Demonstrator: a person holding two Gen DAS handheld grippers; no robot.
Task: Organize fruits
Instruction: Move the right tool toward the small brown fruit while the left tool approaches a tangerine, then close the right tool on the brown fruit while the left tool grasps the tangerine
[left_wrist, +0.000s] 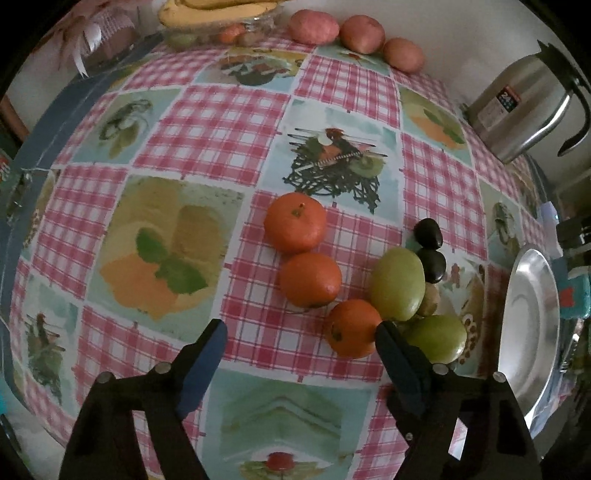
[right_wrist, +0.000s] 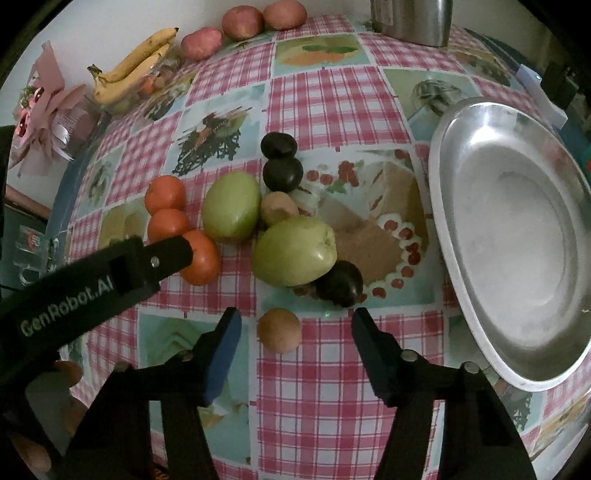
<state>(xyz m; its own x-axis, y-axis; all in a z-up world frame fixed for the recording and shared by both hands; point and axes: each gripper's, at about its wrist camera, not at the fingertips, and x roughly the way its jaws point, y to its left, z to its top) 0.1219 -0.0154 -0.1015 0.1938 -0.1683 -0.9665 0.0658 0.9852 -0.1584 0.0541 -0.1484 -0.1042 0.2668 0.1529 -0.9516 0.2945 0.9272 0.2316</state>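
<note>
Left gripper (left_wrist: 301, 332): standing apart, gripping nothing, nearest orange (left_wrist: 352, 328) touching its right finger.
Right gripper (right_wrist: 295, 325): standing apart, straddling small brown fruit (right_wrist: 279, 329).
Fruits: lying clustered on tablecloth (right_wrist: 314, 107), beside metal plate (right_wrist: 443, 206).

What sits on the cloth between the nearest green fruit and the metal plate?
Only bare tablecloth with a printed cake picture lies between the green fruit and the metal plate; the right wrist view shows it best.

Left claw (left_wrist: 301, 332) and right claw (right_wrist: 296, 321) both point steeply down, jaws apart.
</note>
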